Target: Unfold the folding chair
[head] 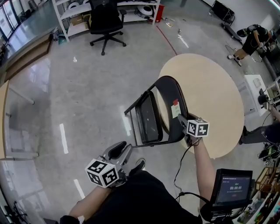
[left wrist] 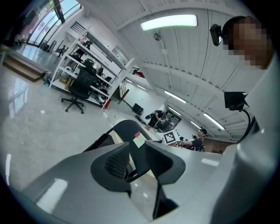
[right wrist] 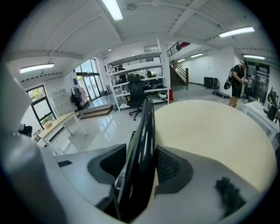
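The folding chair [head: 171, 94] is all black: a smooth, rounded backrest panel with a glossy sheen, a flat rectangular seat [head: 148, 118] tipped up close to the frame, and thin tube legs. A small red and pale green sticker [head: 175, 108] sits on the backrest. The chair stands on the floor [head: 87, 96], a polished grey slab that mirrors the ceiling lights, right at the rim of a round table [head: 218, 87] with a matte, cream-coloured top. I cannot tell whether chair and table touch.

The right tool [head: 183, 120] sits at the side edge of the backrest, its checkered marker cube [head: 197, 128] toward the person. In the right gripper view the jaws of the right tool [right wrist: 142, 168] are spread wide and straddle the thin backrest edge, which runs up between the ribbed dark pads. The panel lies close against one pad [right wrist: 173, 166], with a clear gap to the other, so nothing is pinched.

The left tool [head: 121, 153] is low near the person's body, well apart from the chair. In the left gripper view its jaws [left wrist: 136, 162] stand partly apart with only air between the pads, and the chair shows farther off beyond them.

A black office chair [head: 106, 22] on castors stands by white shelving [head: 74, 13] at the far side.
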`<state>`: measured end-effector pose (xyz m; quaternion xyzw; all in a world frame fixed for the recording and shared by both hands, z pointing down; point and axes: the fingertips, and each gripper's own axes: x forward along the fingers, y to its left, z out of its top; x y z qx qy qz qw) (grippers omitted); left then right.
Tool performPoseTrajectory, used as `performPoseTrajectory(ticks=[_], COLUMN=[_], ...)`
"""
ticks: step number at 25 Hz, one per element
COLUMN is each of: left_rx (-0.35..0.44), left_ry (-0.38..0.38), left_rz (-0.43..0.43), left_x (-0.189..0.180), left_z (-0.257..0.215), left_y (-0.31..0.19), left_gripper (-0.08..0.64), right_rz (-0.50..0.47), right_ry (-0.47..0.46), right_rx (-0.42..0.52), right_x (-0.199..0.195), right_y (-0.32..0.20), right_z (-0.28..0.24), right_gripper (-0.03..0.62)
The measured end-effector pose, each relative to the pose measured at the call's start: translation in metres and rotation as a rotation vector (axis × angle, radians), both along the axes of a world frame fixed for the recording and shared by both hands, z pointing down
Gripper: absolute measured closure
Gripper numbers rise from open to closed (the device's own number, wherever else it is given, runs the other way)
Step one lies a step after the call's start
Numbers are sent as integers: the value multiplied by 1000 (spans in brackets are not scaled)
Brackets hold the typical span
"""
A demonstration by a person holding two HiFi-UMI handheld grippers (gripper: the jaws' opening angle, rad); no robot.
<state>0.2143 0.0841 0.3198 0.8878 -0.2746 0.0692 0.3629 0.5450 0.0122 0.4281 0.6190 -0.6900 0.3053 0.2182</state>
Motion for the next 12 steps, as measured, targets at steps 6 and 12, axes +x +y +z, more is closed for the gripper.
performPoseTrajectory(ticks=[6, 12], left_rx=[-4, 15], left_ry=[-28, -39], left_rz=[-62, -89], left_x=[-23, -38], left_z=[-3, -6], left_y=[0, -23], left_gripper=[456, 463], right_rz=[-3, 28], right_ry=[60, 73], right_rx=[-67, -70], right_x=[-12, -34], right_y=[3, 3], right_z=[14, 10], right_gripper=[460, 471])
